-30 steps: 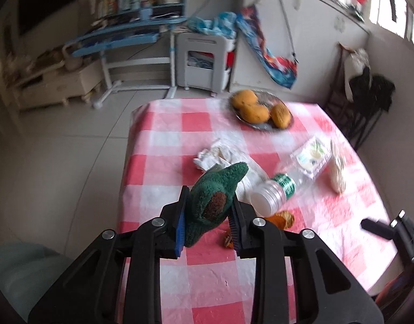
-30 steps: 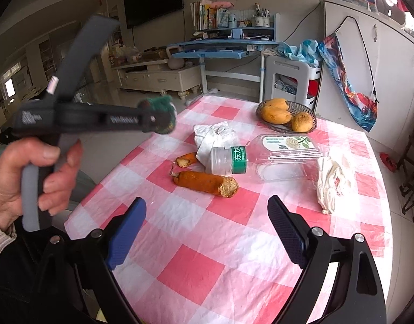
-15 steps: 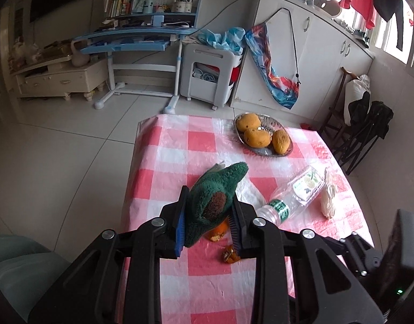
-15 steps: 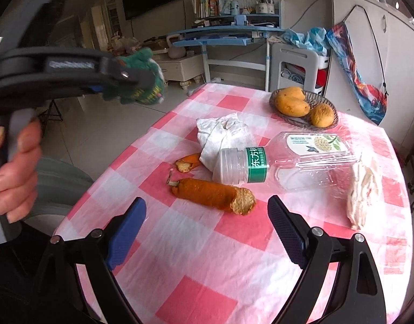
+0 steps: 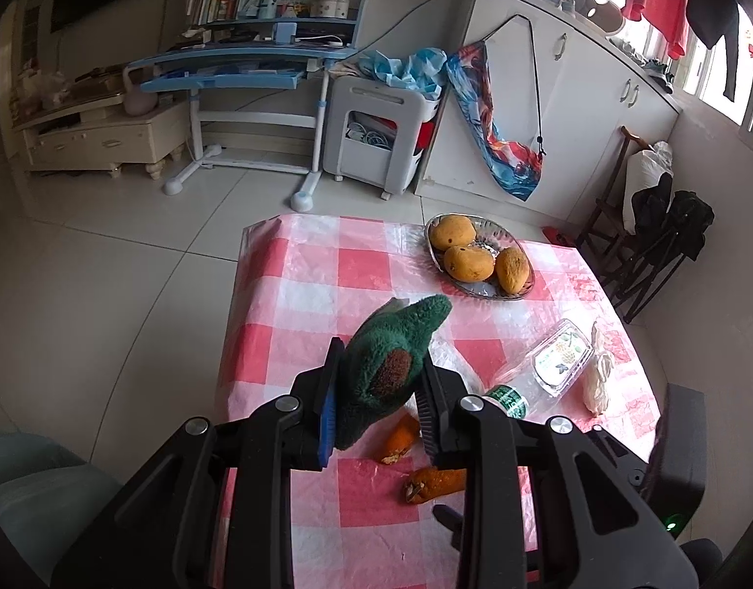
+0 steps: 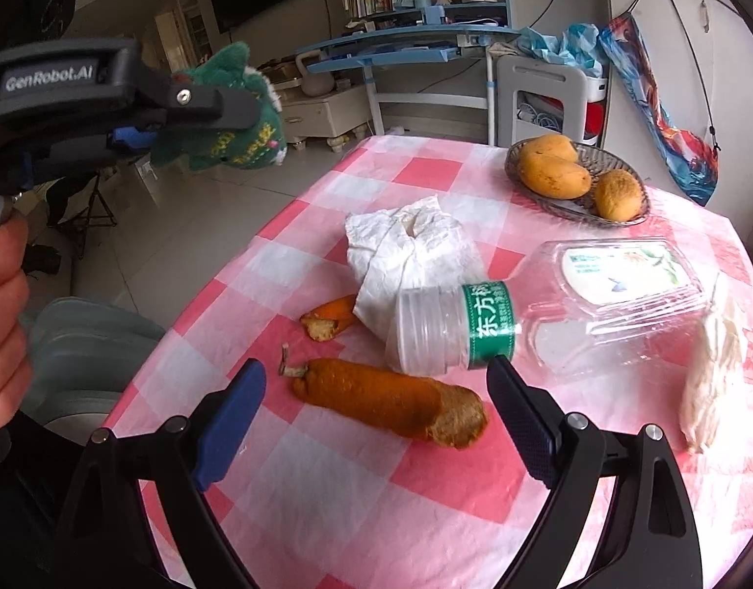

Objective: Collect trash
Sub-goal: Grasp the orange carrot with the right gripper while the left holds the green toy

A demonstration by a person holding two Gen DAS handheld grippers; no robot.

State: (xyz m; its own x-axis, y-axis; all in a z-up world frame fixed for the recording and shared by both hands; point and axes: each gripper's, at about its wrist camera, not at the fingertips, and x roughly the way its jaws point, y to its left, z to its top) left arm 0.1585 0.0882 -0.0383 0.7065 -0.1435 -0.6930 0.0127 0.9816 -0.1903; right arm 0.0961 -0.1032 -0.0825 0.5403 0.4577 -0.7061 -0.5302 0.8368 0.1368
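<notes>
The right claw [image 6: 371, 417] has come lower and closer to the bench, and its blue and black pads stand wide open with nothing in them. Right in front of it lies the long orange peel with a brown end [image 6: 391, 402], so that looks like the next bit of trash to grab. Up on the left, the left claw [image 5: 376, 392] still squeezes the fuzzy green stuffed toy [image 5: 391, 368] in the air, a little higher now. Behind the peel lie the clear plastic bottle [image 6: 548, 309] and the crumpled white tissue [image 6: 405, 250].
</notes>
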